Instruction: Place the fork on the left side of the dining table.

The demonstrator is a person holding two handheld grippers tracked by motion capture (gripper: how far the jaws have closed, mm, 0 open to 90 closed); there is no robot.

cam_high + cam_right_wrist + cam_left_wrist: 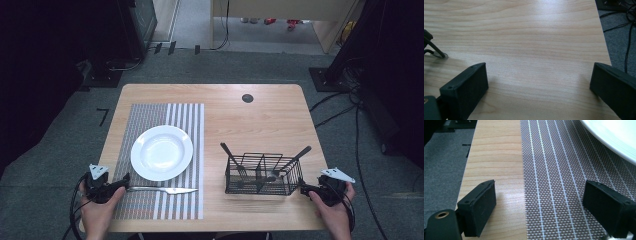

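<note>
currently both tools sit at the near edge of the worktop, each held in a hand. left tool is at the near left corner, jaws spread wide with nothing between them; in the left gripper view one jaw hangs over bare wood and the other over the woven striped placemat. its tips are just beside the handle end of the table knife, whether touching or not i cannot tell. the knife lies flat on the placemat, lengthwise along the near side, blade pointing toward the worktop's middle, just in front of the white plate. the plate rests on the placemat, and its rim crosses the upper right corner of the left gripper view.

right tool is at the near right corner, jaws likewise wide apart and holding nothing; the right gripper view looks across bare wood between them. its tips are just beside the right end of the black wire cutlery caddy, a bit of whose wire foot shows at the left margin of that view. the caddy holds a fork leaning left and a second utensil leaning right, type not clear. a small dark round cap sits in the far part of the worktop.
</note>
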